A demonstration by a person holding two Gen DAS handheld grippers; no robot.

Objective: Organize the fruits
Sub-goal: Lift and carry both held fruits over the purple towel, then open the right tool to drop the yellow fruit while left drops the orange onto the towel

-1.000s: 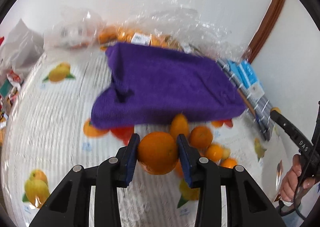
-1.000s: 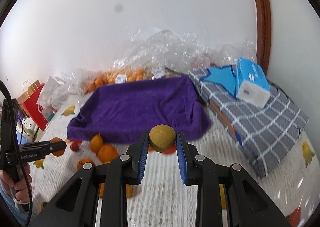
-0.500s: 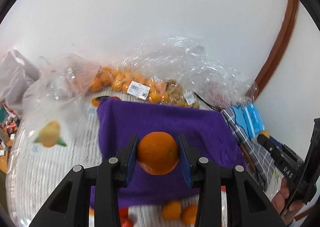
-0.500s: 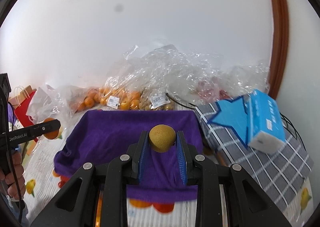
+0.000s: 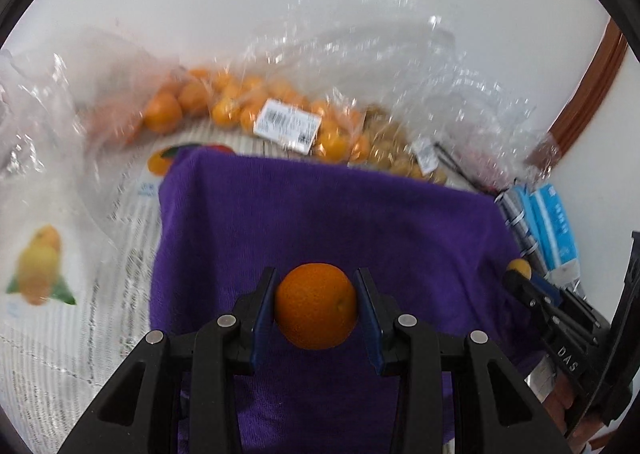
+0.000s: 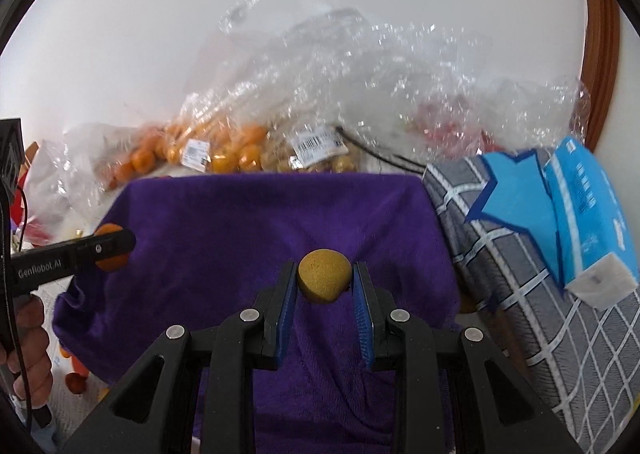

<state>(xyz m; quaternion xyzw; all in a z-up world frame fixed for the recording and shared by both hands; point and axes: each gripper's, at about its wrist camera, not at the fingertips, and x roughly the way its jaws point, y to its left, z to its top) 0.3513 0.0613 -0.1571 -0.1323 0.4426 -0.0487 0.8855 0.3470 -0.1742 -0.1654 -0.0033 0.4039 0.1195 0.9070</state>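
Observation:
My left gripper (image 5: 316, 306) is shut on an orange (image 5: 316, 306) and holds it over the near part of a purple towel (image 5: 320, 214). My right gripper (image 6: 325, 281) is shut on a small brownish-yellow round fruit (image 6: 325, 281) over the same purple towel (image 6: 260, 238). The right gripper shows at the right edge of the left wrist view (image 5: 520, 274). The left gripper with its orange shows at the left of the right wrist view (image 6: 112, 248).
Clear plastic bags of small oranges (image 5: 240, 110) (image 6: 224, 154) and brownish fruit (image 6: 316, 158) lie behind the towel against the white wall. A grey checked box (image 6: 520, 294) with blue tissue packs (image 6: 584, 214) is on the right. Loose fruit (image 6: 76, 382) lies at the left.
Both grippers have moved forward over the purple towel, each still holding its fruit. The loose fruit in front of the towel has dropped out of the left view.

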